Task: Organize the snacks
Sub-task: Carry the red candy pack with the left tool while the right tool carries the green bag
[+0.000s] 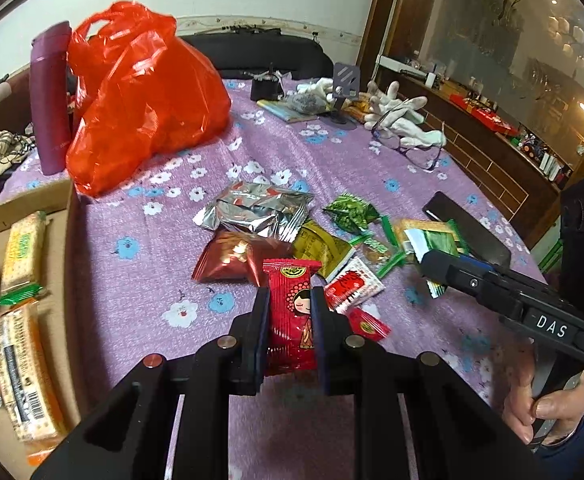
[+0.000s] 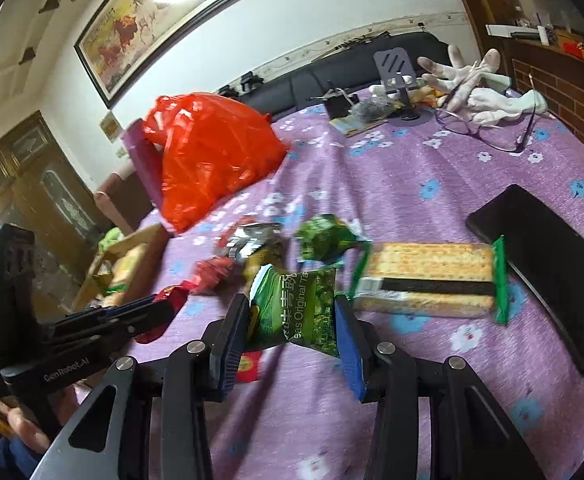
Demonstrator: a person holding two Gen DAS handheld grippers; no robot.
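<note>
At far left of the left wrist view we see the cardboard box (image 1: 58, 216), crackers already inside. Our left gripper (image 1: 290, 312) pinches a red snack packet (image 1: 290, 316), long axis upright, nearer the box. At right, our right gripper (image 2: 292, 316) clamps a green pea packet (image 2: 297, 308) above the worktop (image 2: 411, 184).

cardboard box (image 1: 58, 240): cut off by left edge | red packet (image 1: 290, 312): lower part behind pads | snack pile (image 2: 248, 248): blurred, labels unreadable | phone (image 1: 465, 226): partly hidden by right gripper (image 1: 431, 264)
</note>
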